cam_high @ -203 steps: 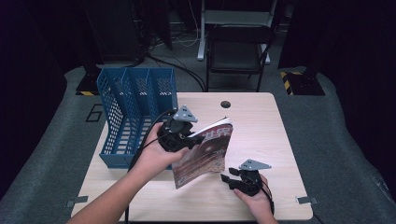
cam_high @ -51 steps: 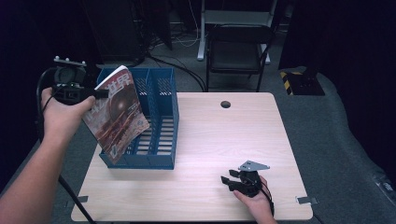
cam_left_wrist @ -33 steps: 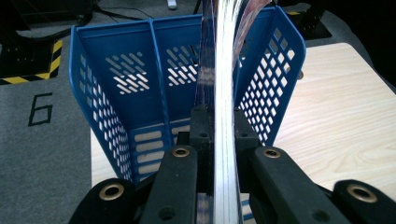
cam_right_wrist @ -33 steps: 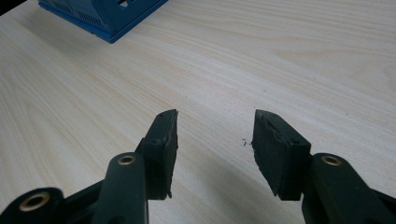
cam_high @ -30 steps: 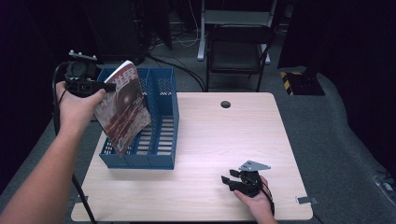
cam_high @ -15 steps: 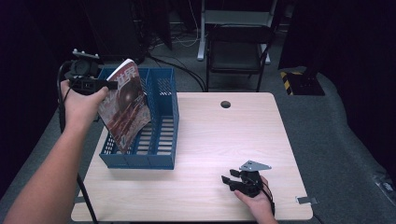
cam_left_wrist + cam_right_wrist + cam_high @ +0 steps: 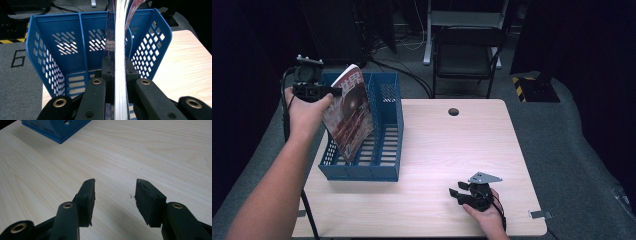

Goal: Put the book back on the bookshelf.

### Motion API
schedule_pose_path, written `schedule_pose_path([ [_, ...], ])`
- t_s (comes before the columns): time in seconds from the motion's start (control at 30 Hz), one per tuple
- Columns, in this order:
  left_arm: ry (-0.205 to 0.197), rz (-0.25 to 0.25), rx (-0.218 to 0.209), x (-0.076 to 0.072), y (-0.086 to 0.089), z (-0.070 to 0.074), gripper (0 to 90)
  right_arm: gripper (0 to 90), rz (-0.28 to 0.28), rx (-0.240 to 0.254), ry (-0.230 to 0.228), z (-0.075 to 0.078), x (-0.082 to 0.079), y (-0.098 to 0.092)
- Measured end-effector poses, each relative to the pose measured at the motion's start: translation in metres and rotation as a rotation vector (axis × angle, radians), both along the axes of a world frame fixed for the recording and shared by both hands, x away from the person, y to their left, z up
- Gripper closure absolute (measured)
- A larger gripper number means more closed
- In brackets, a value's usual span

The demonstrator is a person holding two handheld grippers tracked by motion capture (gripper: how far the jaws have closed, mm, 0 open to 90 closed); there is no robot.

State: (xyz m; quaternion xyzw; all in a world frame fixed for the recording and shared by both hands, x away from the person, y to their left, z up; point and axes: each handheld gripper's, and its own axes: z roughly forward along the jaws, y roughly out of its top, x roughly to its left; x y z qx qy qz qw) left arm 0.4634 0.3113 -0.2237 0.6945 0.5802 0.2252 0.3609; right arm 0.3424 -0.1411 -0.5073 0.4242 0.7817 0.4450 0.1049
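A: What is seen to have changed?

B: The magazine (image 7: 349, 117), earlier held over the middle of the surface (image 7: 437, 150), has been carried to the blue file rack (image 7: 382, 150) at the left edge and is now tilted, its lower corner inside the rack.

A: How are the hands posed?

B: The left gripper (image 7: 319, 91) is raised beyond the left edge, jaws clamped on the magazine's edge. The right gripper (image 7: 459, 192) is rested near the front right corner, jaws parted, nothing between them.
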Motion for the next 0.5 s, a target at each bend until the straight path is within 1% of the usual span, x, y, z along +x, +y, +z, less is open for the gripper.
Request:
schedule_pose_path([
  [0.07, -0.002, 0.003, -0.002, 0.001, 0.000, -0.003, 83.5, 50.2, 0.002, -0.002, 0.001, 0.000, 0.000, 0.000],
  [0.1, 0.004, 0.002, -0.004, 0.001, 0.000, -0.004, 83.5, 50.2, 0.002, -0.004, -0.001, 0.000, 0.000, -0.001],
  [0.17, 0.000, 0.009, -0.013, 0.003, 0.000, -0.007, 83.5, 50.3, 0.003, -0.005, -0.002, 0.000, 0.000, -0.001],
  [0.2, 0.006, 0.003, -0.011, 0.003, 0.001, -0.008, 83.4, 50.3, 0.003, -0.001, 0.000, 0.000, 0.000, 0.000],
  [0.23, 0.003, 0.005, -0.012, 0.003, 0.001, -0.010, 83.5, 50.2, 0.003, -0.001, 0.000, 0.000, 0.000, 0.000],
  [0.27, 0.005, 0.007, -0.019, 0.003, 0.000, -0.012, 83.5, 50.3, 0.003, 0.000, 0.000, 0.000, 0.000, 0.000],
  [0.33, -0.001, 0.009, -0.018, 0.004, 0.000, -0.016, 83.5, 50.2, 0.004, 0.002, 0.000, 0.000, 0.000, 0.000],
  [0.43, 0.012, 0.004, -0.010, 0.005, -0.002, -0.021, 83.4, 50.3, 0.005, 0.001, 0.000, 0.000, 0.000, 0.000],
  [0.47, 0.009, 0.007, -0.009, 0.005, -0.002, -0.023, 83.4, 50.3, 0.004, -0.002, -0.004, 0.000, 0.000, 0.000],
  [0.5, 0.011, 0.007, -0.010, 0.006, -0.002, -0.024, 83.5, 50.3, 0.002, 0.007, -0.004, 0.000, 0.000, 0.001],
])
